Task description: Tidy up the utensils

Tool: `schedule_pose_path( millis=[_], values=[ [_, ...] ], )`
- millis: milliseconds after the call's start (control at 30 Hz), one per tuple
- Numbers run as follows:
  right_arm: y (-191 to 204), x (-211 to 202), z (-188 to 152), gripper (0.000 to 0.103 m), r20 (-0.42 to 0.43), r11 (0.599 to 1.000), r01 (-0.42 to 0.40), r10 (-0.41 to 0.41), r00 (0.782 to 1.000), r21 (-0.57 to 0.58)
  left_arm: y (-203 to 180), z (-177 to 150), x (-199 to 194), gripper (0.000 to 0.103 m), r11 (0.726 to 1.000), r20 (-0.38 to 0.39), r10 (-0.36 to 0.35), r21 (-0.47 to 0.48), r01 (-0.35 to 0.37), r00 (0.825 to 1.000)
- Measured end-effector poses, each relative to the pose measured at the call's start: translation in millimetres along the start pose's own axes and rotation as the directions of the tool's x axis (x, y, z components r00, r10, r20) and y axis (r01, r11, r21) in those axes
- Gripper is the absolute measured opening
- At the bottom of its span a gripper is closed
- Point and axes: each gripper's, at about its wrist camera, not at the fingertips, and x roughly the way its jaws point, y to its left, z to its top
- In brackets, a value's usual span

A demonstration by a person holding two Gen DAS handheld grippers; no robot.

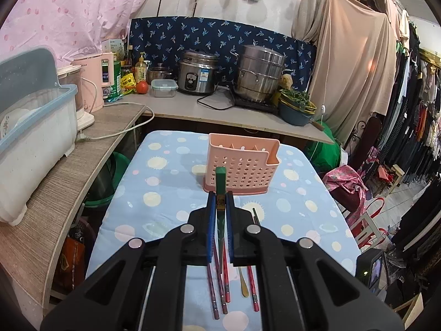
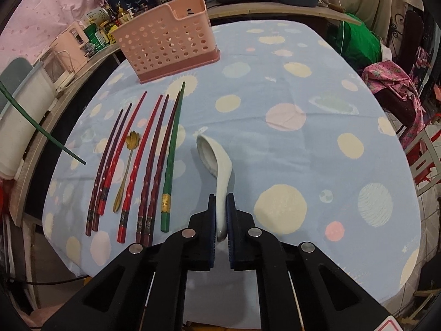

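Green lacquer shows between the blue pads of my left claw (image 1: pixel 220 195), which pinches a green chopstick (image 1: pixel 220 178) near its thick end; the squared butt stands up past the fingertips, in line with the pink perforated utensil holder (image 1: pixel 242 165) on the worktop (image 1: pixel 165 193) beyond. From the right wrist view, the thin end of that same stick slants in from the left edge, off the cloth.

My right claw (image 2: pixel 221 201) is pressed onto the handle of a white ceramic spoon (image 2: pixel 217 162), pads against both sides, while the bowl of the spoon lies on the blue spotted cloth ahead of the fingertips. Whether the handle is lifted off the cloth I cannot tell.

Left of the spoon, a row of utensils lies flat on the cloth, tips pointing toward the holder: a second green chopstick (image 2: pixel 172 160) with a gold band near its butt, several red and dark maroon chopsticks (image 2: pixel 137 162) side by side, and a small gold spoon (image 2: pixel 125 168) with a flower-shaped bowl lying among them. The holder stands upright at the far side of the cloth, well apart from the row. Behind it, a wooden counter (image 1: pixel 193 107) carries a rice cooker (image 1: pixel 197 73) and a steel steamer pot (image 1: pixel 260 73).
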Motion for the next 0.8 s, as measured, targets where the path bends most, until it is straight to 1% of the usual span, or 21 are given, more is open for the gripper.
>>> schedule_pose_path(
  millis=[167,333,500,667,800],
  values=[
    [3.9,-14.2,35.3,0.005,0.073,1.0,0.01,-0.009,0.997,-0.015,-1.8,16.0,-1.0,0.007,1.0,0.037,-0.002,0.004,0.002,0.999],
    [6.1,-17.0,69.6,0.005,0.129,1.0,0.013,-0.01,0.992,-0.022,-5.8,44.1,2.5,0.007,1.0,0.093,-0.012,0.012,0.011,0.996],
    [6.6,-21.0,101.3,0.005,0.179,1.0,-0.002,0.005,0.984,-0.015,-9.4,73.3,10.6,0.007,1.0,0.138,-0.017,0.019,0.015,0.99],
    [16.4,-32.2,149.0,0.004,0.27,1.0,-0.014,0.021,0.963,-0.027,-11.1,108.3,23.7,0.007,1.0,0.187,-0.019,0.012,0.017,0.982],
    [26.5,-34.8,191.8,0.004,0.329,0.999,-0.027,0.038,0.944,-0.037,-14.3,138.8,34.3,0.007,1.0,0.24,-0.019,0.011,0.017,0.971]
  ],
)
